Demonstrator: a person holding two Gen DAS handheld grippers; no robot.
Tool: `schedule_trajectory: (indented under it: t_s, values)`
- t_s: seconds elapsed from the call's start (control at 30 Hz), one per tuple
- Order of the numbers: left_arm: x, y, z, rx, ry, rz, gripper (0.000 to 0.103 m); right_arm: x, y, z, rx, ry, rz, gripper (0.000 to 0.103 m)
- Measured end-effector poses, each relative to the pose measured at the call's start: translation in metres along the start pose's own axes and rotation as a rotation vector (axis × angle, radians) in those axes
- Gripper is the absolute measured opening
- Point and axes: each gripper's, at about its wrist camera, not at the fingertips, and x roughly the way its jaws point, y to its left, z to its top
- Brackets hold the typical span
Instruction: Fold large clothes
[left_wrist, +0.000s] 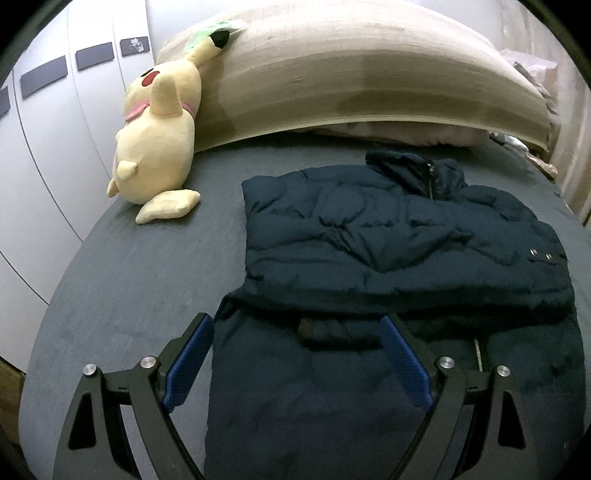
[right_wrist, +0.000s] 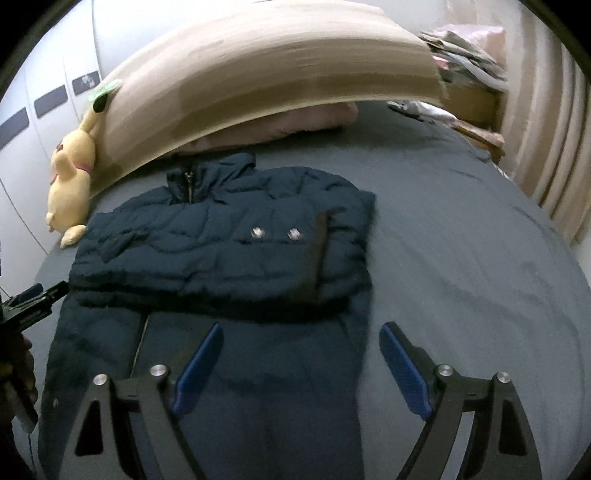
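A navy puffer jacket (left_wrist: 388, 236) (right_wrist: 221, 251) lies on the grey bed sheet (left_wrist: 129, 280) (right_wrist: 461, 258), collar toward the headboard. Its upper part forms a thicker folded layer with two metal snaps (right_wrist: 275, 233), and the lower part lies flat in front. My left gripper (left_wrist: 297, 325) hangs open above the jacket's lower left part, with nothing between its blue pads (left_wrist: 406, 365). My right gripper (right_wrist: 301, 328) is open above the lower right part and holds nothing. The left gripper (right_wrist: 40, 293) also shows at the left edge of the right wrist view, held by a hand (right_wrist: 22, 369).
A yellow plush toy (left_wrist: 155, 147) (right_wrist: 70, 184) leans against the wooden headboard (left_wrist: 351, 74) (right_wrist: 277, 66) at the bed's far left. White wardrobe doors (left_wrist: 44, 147) stand to the left. Piled clutter (right_wrist: 469, 44) and a curtain (right_wrist: 546, 147) are on the right. A pink pillow (right_wrist: 295, 122) lies below the headboard.
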Motion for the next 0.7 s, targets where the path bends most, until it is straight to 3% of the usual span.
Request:
schedule_trajectory:
  t_s: [0.2, 0.33, 0.5, 0.7]
  values:
    - [-0.014, 0.024, -0.027, -0.025, 0.012, -0.035, 0.092, -0.018, -0.049, -0.044, 0.105, 0.039, -0.01, 0.088]
    - [-0.02, 0.05, -0.051, -0.055, 0.037, -0.053, 0.092, -0.015, -0.088, -0.078, 0.214, 0.098, 0.034, 0.088]
    - [-0.02, 0.077, -0.069, -0.094, 0.059, -0.062, 0.092, -0.014, -0.107, -0.082, 0.281, 0.096, 0.103, 0.088]
    - [-0.031, 0.106, -0.111, -0.131, 0.112, -0.126, 0.092, -0.008, -0.101, -0.074, 0.303, 0.111, 0.201, 0.088]
